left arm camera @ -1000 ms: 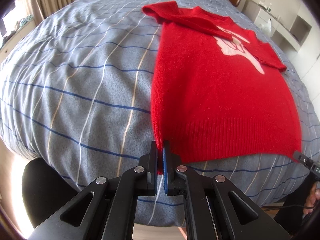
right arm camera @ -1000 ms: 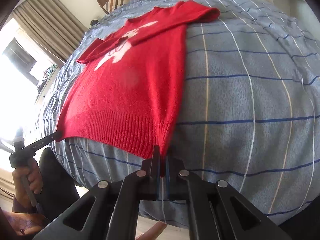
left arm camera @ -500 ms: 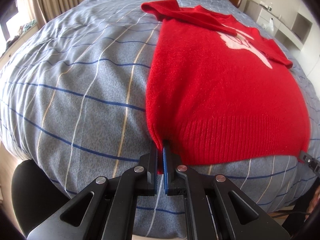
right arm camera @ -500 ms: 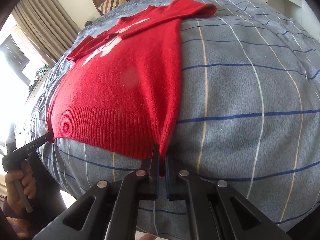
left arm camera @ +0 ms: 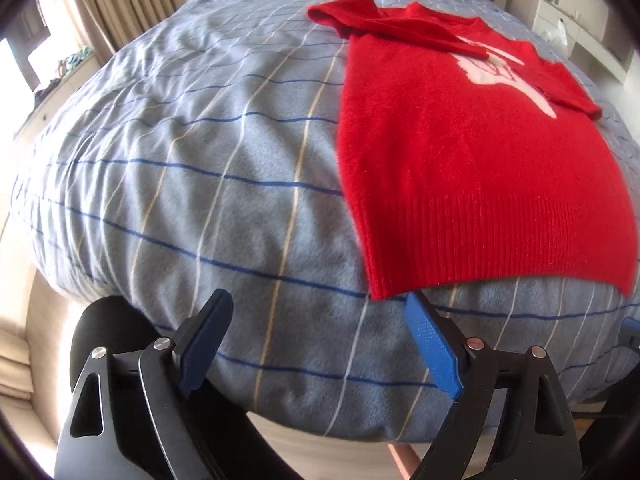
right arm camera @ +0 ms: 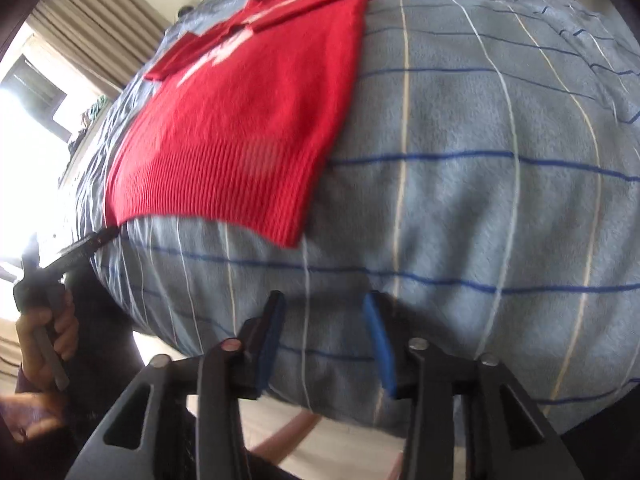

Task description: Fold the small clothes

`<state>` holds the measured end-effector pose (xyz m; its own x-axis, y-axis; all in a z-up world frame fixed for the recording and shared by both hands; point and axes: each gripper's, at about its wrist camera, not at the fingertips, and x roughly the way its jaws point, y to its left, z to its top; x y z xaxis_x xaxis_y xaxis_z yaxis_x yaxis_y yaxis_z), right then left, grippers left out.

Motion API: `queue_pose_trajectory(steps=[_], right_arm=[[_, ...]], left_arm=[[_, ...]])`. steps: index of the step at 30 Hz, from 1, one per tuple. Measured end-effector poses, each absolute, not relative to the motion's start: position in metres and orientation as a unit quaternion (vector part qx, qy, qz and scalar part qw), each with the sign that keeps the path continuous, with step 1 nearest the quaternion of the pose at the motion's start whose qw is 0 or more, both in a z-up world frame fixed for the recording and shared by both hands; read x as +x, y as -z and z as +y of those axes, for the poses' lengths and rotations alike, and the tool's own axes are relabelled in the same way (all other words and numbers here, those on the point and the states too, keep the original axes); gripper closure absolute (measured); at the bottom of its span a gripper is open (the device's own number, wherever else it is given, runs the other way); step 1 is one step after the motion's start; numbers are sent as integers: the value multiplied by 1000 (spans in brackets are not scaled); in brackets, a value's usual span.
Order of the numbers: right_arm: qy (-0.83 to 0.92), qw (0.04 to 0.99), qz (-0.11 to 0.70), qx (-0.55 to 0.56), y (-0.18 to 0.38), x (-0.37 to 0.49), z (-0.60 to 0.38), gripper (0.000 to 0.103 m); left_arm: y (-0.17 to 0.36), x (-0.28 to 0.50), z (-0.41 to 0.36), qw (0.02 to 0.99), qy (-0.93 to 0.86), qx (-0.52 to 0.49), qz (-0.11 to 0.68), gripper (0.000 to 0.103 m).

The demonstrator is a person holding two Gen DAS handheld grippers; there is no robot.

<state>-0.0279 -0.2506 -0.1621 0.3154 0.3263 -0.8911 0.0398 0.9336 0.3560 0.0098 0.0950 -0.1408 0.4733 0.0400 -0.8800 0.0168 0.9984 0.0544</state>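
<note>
Near edge first: left gripper (left arm camera: pixel 316 332) with jaws just sprung wide apart, nothing between them, red sweater (left arm camera: pixel 472 168) hem corner free just beyond the right pad. Right gripper (right arm camera: pixel 324 336) likewise just parted and empty, near the other hem corner. Farther on, sweater flat on the checked bedspread (left arm camera: pixel 180 184), sleeves crossed over the chest. Best to re-clamp both hem corners evenly, then lift and carry toward the far shoulders.
</note>
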Motion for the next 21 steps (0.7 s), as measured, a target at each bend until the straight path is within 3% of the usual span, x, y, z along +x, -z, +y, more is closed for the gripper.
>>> queue_pose_trajectory(steps=[4, 6, 8, 9, 16, 18, 20, 21], right_arm=[[-44, 834, 548, 52, 114, -17, -272, 52], [-41, 860, 508, 19, 82, 12, -275, 44], [-52, 882, 469, -13, 59, 49, -266, 26], [-65, 888, 455, -34, 53, 70, -255, 24], [-144, 876, 441, -132, 98, 200, -158, 25], [-129, 867, 459, -148, 124, 223, -145, 34], [-119, 866, 470, -118, 134, 233, -156, 76], [-106, 874, 467, -86, 130, 232, -170, 91]], left_arm=[[116, 5, 119, 878, -22, -37, 477, 15], [109, 13, 127, 888, -34, -68, 453, 15], [108, 21, 133, 892, -54, -91, 440, 15], [109, 24, 135, 893, -63, -102, 433, 15], [136, 17, 144, 897, -114, -79, 419, 15], [137, 20, 150, 894, -104, -98, 424, 15], [136, 21, 153, 897, -107, -103, 417, 15], [137, 22, 153, 896, -107, -103, 419, 15]])
